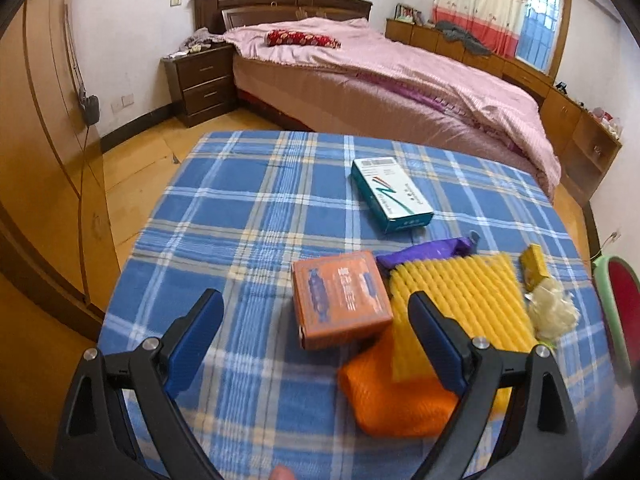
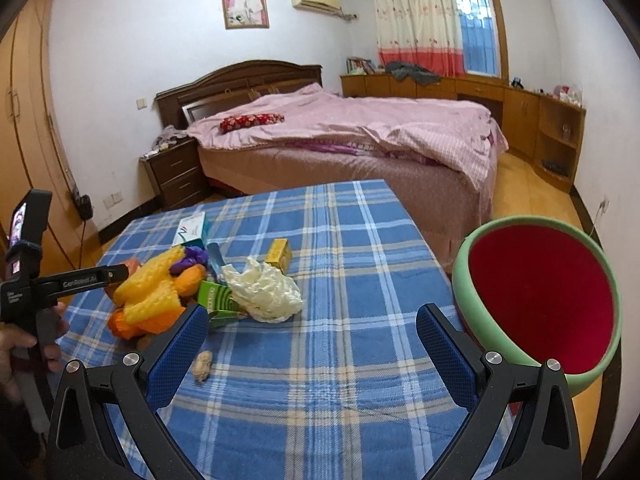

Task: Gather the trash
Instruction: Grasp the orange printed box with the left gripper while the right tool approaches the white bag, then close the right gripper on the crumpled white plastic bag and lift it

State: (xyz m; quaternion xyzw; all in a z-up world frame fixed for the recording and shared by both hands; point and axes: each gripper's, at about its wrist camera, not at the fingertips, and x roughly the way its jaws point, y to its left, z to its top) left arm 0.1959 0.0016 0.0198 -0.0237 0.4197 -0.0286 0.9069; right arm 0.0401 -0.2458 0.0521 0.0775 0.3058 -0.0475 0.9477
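Trash lies on a blue plaid table: an orange-brown box, yellow foam netting, orange netting, a purple wrapper, a teal-and-white box, a small yellow box and crumpled cream plastic. My left gripper is open just before the orange-brown box. In the right wrist view my right gripper is open and empty over the cloth, right of the crumpled plastic, a green carton and a peanut.
A green bin with a red inside stands off the table's right edge. A bed with a pink cover is beyond the table, a wardrobe on the left, and low cabinets along the far wall.
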